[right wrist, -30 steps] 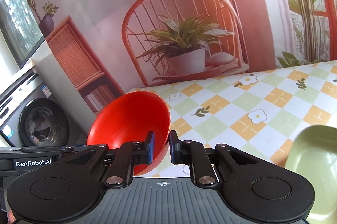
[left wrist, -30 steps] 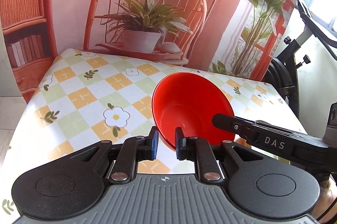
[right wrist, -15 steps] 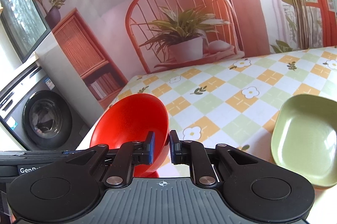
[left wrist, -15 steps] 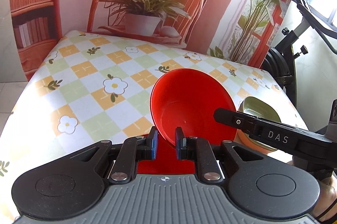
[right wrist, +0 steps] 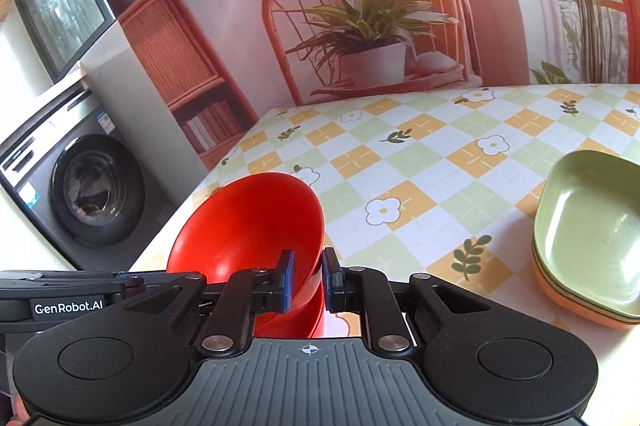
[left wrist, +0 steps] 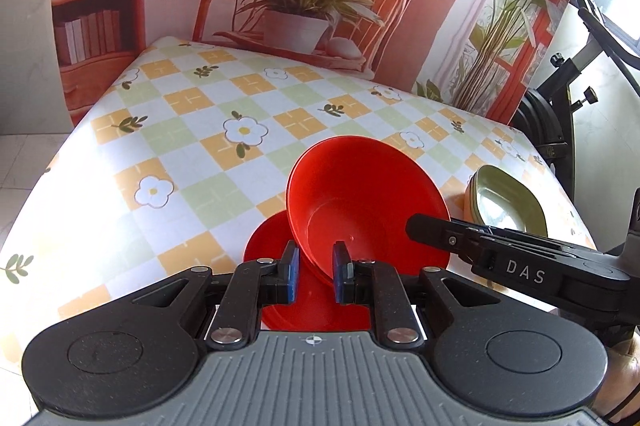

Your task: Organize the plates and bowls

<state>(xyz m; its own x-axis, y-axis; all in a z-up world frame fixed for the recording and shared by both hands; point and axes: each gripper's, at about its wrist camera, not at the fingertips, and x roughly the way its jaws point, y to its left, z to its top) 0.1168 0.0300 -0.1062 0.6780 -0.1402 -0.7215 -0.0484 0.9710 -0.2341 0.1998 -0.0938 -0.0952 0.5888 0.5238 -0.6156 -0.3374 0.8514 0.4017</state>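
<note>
Checked tablecloth (left wrist: 168, 130), red bowl (left wrist: 360, 198) pinched by both tongs

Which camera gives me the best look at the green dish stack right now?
The right wrist view. The green dish stack fills its right side, with the top dish's inside and an orange dish underneath. In the left wrist view the stack is smaller, and the right gripper crosses in front of its near edge.
</note>
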